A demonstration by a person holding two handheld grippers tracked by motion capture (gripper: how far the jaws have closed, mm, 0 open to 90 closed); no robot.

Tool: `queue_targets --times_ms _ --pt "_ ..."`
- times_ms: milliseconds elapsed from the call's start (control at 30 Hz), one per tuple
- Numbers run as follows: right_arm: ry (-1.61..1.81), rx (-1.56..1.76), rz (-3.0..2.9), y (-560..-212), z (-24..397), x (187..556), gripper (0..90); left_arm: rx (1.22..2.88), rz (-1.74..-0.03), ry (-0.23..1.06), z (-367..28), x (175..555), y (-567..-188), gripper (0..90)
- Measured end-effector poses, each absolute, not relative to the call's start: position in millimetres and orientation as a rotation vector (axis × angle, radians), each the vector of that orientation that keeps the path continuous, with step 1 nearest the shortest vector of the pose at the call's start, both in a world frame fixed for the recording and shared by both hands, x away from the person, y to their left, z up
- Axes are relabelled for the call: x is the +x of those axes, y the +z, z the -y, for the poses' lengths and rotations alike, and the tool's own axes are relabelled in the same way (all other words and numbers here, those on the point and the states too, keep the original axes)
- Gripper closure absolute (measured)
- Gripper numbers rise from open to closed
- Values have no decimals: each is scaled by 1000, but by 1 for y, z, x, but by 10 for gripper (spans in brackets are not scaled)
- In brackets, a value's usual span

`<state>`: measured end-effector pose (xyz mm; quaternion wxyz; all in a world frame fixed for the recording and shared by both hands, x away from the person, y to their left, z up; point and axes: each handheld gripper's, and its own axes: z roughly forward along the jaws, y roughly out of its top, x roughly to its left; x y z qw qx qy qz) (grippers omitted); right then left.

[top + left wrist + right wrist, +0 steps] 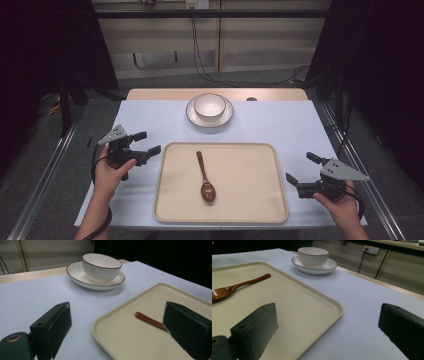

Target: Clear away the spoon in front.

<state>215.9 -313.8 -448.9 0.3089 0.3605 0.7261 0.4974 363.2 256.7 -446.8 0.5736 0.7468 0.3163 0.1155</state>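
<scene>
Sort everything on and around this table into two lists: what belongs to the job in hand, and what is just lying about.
Job in hand:
- wooden spoon, lying in the tray
- cream tray
- left gripper, jaws open, beside the tray
- right gripper, jaws open, beside the tray

Probably also the white bowl on its plate, untouched.

Lying about:
- cables on the floor behind the table

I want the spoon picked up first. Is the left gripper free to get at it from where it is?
Probably yes. The left gripper is open beside the tray, and the spoon lies alone on it, with nothing between them.
</scene>
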Motion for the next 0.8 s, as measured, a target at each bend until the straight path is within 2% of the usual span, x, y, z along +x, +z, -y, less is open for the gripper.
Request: queue_targets --times_ms 800 --pt "1314 966 -1926 -450 314 217 15 1756 -765 281 -265 365 -452 85"
